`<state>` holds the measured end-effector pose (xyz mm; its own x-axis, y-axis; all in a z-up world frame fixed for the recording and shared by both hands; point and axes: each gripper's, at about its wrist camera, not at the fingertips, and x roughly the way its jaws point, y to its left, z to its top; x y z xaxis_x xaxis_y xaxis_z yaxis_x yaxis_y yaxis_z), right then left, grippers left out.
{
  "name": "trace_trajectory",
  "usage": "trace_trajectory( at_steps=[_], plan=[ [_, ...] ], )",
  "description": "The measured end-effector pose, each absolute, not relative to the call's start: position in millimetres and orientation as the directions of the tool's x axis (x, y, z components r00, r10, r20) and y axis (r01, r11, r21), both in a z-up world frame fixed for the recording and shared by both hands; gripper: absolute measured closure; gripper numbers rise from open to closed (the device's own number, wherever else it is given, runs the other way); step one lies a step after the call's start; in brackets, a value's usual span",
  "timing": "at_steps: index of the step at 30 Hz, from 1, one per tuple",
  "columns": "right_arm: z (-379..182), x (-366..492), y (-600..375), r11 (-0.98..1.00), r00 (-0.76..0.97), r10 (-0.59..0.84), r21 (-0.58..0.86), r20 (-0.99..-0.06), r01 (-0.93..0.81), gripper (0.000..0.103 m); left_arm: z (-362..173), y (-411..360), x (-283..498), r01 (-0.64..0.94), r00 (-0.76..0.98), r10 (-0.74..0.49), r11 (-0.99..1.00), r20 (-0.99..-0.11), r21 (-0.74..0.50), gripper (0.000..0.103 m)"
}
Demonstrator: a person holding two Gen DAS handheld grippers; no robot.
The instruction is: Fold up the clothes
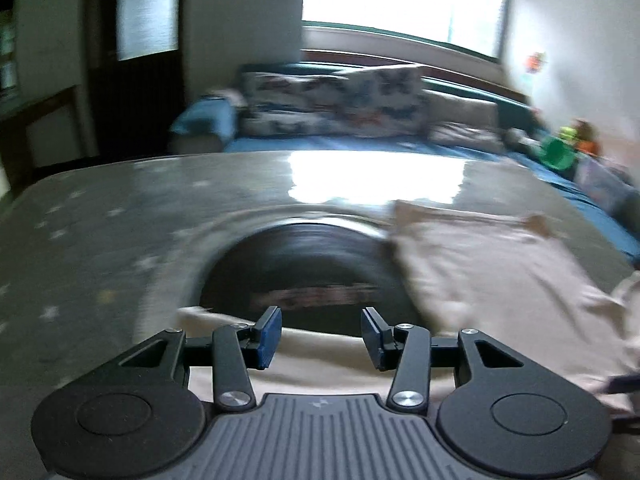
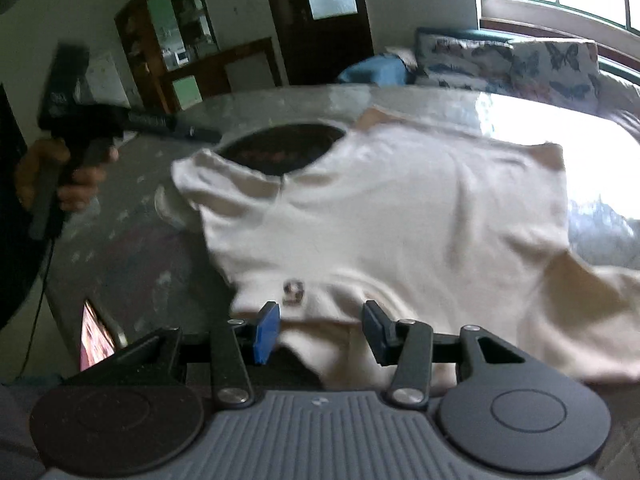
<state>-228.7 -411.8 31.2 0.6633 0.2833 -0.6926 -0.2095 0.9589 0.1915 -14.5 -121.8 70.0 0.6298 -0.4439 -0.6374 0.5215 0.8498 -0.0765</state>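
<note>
A: Where was the cream shirt [image 2: 400, 216]?

B: It lay spread on the grey star-patterned table [image 1: 100, 216], collar end toward the person. One sleeve [image 2: 196, 184] reached over the rim of the dark round recess [image 1: 296, 268] in the tabletop. Laid flat like that, it read as set out for a first fold, none yet made.

A: And the tongs?

B: The right gripper [image 2: 320, 330] hovered over the near hem by the small printed mark [image 2: 293, 291]. Its blue pads [image 2: 267, 332] were spread apart, cloth showing below the gap but nothing pinched. The left gripper [image 1: 320, 336] was likewise parted and empty, aimed at the recess with a strip of cream fabric under it.

A: Why was the left one off to the side?

B: In the right wrist view the hand [image 2: 60, 176] held that tool out at the far left edge, clear of the shirt. It seemed placed to come in on the sleeve side, so each tool could take one corner. The blur made it hard to say whether it was near the cloth.

A: What did the next move call for?

B: Probably both tools lowering onto the near edge, then closing on a single layer.
</note>
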Motion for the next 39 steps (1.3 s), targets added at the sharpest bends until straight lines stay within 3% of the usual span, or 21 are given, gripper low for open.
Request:
trace_trajectory(
  at_steps=[10, 17, 21, 24, 26, 30, 34, 39],
  plan=[
    [51.8, -246.4, -420.6, 0.962, 0.714, 0.273, 0.200, -0.644, -0.187, 0.056, 72.2, -190.0, -55.3, 0.741, 0.486, -0.588, 0.669, -0.647, -0.051, 0.055],
    [34.2, -255.8, -413.4, 0.957, 0.643, 0.284, 0.173, -0.711, -0.231, 0.057, 63.5, -224.0, -76.8, 0.847, 0.372, -0.646, 0.530, -0.667, -0.040, 0.055],
    [42.9, -264.3, -420.2, 0.958, 0.661, 0.284, 0.185, -0.694, -0.218, 0.058, 62.2, -235.8, -82.0, 0.869, 0.338, -0.660, 0.492, -0.670, -0.046, 0.056],
    [46.8, -263.3, -428.8, 0.967, 0.708, 0.252, 0.196, -0.660, -0.161, 0.057, 62.6, -243.2, -85.5, 0.882, 0.313, -0.676, 0.468, -0.667, -0.061, 0.058],
    [42.8, -260.8, -431.8, 0.969, 0.709, 0.242, 0.206, -0.662, -0.139, 0.057, 60.2, -249.5, -87.5, 0.890, 0.290, -0.680, 0.451, -0.673, -0.072, 0.067],
    [36.3, -264.8, -433.8, 0.971, 0.706, 0.235, 0.201, -0.668, -0.132, 0.057, 54.6, -260.9, -94.8, 0.906, 0.259, -0.673, 0.417, -0.693, -0.066, 0.071],
    [44.8, -275.7, -462.9, 0.973, 0.759, 0.150, 0.229, -0.633, -0.001, 0.056, 52.6, -267.1, -98.6, 0.916, 0.240, -0.672, 0.397, -0.700, -0.066, 0.070],
    [41.3, -287.5, -527.6, 0.927, 0.781, -0.085, 0.238, -0.618, 0.289, 0.056, 55.9, -273.4, -104.4, 0.923, 0.238, -0.680, 0.381, -0.694, -0.057, 0.070]
  ],
)
